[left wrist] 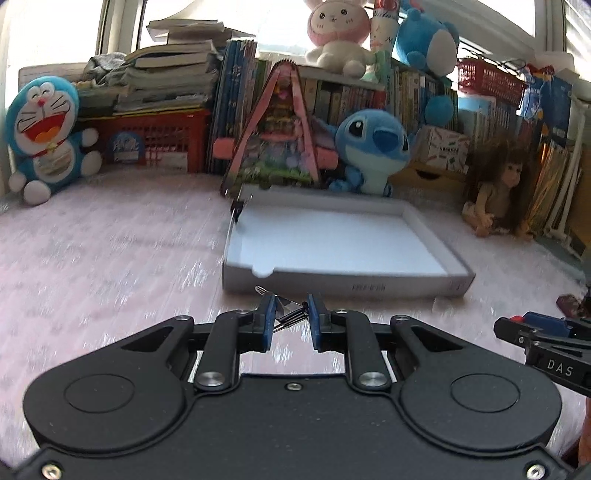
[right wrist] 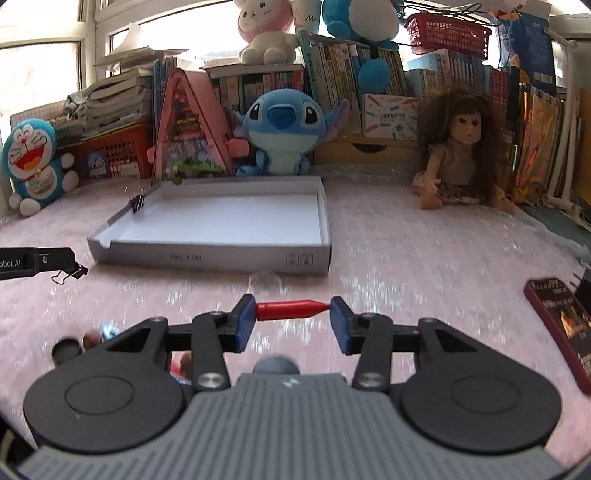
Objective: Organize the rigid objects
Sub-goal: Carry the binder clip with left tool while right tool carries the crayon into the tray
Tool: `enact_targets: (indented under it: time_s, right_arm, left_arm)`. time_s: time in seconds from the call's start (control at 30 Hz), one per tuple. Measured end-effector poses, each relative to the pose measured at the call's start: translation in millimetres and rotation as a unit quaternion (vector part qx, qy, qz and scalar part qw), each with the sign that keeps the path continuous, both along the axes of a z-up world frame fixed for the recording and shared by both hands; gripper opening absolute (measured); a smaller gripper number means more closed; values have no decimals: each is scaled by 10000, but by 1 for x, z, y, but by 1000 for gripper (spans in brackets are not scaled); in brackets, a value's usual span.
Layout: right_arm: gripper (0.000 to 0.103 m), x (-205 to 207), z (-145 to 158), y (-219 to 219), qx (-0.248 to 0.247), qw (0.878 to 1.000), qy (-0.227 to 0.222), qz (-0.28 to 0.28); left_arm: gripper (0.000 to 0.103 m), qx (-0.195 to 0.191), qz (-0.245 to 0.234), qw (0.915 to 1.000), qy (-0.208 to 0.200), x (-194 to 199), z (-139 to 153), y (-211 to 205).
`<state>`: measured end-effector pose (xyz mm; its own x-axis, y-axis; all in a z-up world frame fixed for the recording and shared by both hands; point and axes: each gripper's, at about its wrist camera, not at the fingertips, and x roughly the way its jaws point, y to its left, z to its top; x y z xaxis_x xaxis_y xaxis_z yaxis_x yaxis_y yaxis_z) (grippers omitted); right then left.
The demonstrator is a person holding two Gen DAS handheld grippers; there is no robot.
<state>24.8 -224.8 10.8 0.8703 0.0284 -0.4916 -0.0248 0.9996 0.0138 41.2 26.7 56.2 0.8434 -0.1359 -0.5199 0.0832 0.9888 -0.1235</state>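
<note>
Red pen cap (right wrist: pixel 291 309) pinched in the right gripper (right wrist: pixel 292 314), binder clip (left wrist: pixel 291 314) in the left gripper (left wrist: pixel 291 319), both hovered before the white tray (right wrist: pixel 221 254), seemingly awaiting drop-off.

Strong daylight pours through the blown-out windows (left wrist: pixel 155 22) behind the shelves, glaring off the pink tablecloth (left wrist: pixel 110 258), whose streaks smear with motion blur, while fisheye distortion bends both views' edges and darkens their corners.
</note>
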Motion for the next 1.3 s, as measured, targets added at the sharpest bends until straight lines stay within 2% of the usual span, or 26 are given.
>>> enact_targets:
  time_s: [0.17,0.33,0.7,1.3]
  right_arm:
    - [49,24,11,-7,96,10000,14,-7]
    - [49,47,18,-8,55,10000,23,3]
    - [49,85,23,-3,-39,10000,77,30]
    - [49,143,16,6,-71,9992,365,118]
  left_arm:
    - [18,53,-28,9999,-108,24,15,-6]
    - [18,25,-52,10000,-28,49,20,-11]
    - [18,-73,-7,9998,159,94,18,-15]
    - [18,125,-48,9994,333,143,0,-30]
